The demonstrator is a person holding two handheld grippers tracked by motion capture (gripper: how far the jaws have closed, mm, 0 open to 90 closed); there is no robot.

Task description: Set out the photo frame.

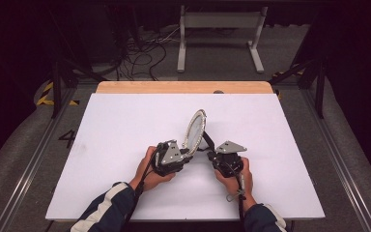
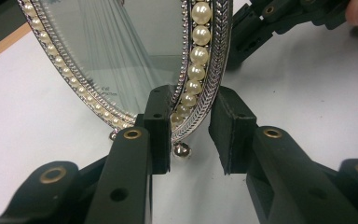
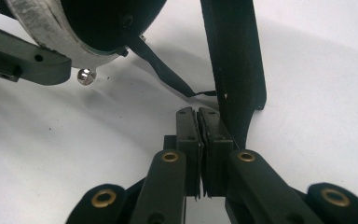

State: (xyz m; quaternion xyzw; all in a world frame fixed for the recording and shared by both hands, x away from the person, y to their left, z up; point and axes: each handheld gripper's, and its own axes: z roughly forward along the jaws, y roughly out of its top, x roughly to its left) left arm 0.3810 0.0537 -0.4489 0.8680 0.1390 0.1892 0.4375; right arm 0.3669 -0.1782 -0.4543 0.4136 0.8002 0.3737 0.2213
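Note:
An oval picture frame point(image 1: 194, 128) with a pearl and silver rim stands tilted on the white board point(image 1: 125, 145). In the left gripper view its glass point(image 2: 121, 46) and a small ball foot point(image 2: 182, 150) show close up. My left gripper point(image 2: 191, 135) is shut on the frame's lower rim, one pad on the glass side and one behind; in the high view it point(image 1: 188, 152) sits at the frame's base. My right gripper point(image 3: 199, 122) is shut with nothing seen between its pads, just left of the frame's black stand leg point(image 3: 235, 60). A thin black ribbon point(image 3: 168, 77) links the leg to the frame's back point(image 3: 102, 23).
A wooden table edge point(image 1: 183, 87) runs along the board's far side. Beyond it a white metal stand point(image 1: 220, 34) and loose cables point(image 1: 145, 58) are on the floor. Both of the person's hands are near the board's front middle.

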